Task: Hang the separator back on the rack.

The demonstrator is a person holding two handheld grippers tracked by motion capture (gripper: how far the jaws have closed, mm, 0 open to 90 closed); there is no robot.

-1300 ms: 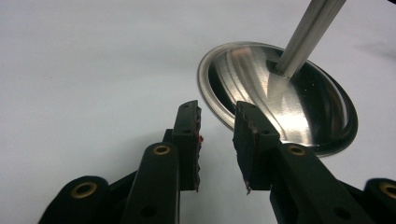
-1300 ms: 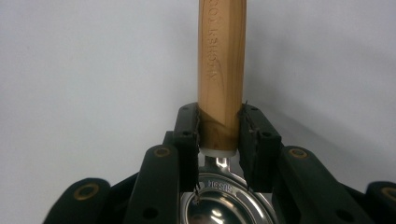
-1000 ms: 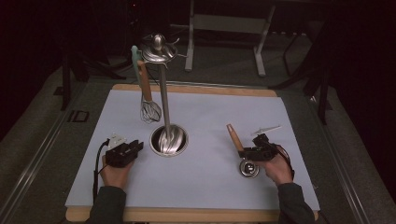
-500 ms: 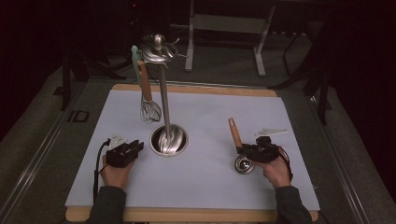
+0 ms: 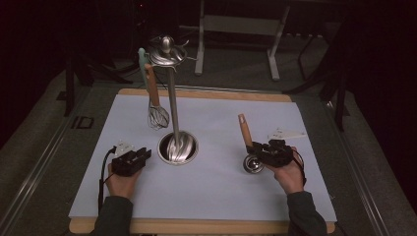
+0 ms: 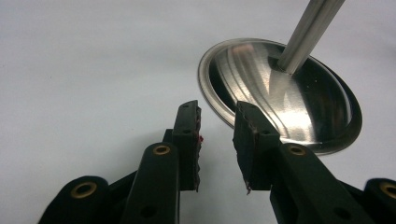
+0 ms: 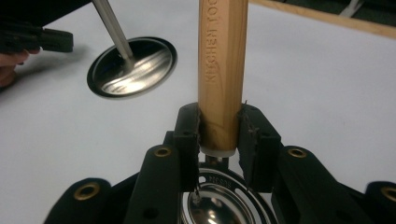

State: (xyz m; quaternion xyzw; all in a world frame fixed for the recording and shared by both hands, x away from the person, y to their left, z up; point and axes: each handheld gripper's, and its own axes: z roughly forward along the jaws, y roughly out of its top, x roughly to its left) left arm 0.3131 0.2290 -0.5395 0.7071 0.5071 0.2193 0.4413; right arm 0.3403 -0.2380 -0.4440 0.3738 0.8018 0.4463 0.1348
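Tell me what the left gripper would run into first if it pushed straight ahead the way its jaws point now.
Probably the round steel base of the utensil stand: it lies on the white mat just beyond the open, empty left gripper, slightly toward the right jaw's side. Depth is hard to judge, so it might only graze the rim.

A steel utensil stand [image 5: 170, 98] rises from its round base [image 5: 178, 147] on the pale mat [image 5: 211, 182]; a whisk [image 5: 156, 110] with wooden handle hangs from it; beyond the table stands a metal frame [image 5: 236, 29].

Wooden-handled steel ladle [image 7: 222, 79]; pale blue mat [image 5: 211, 187].
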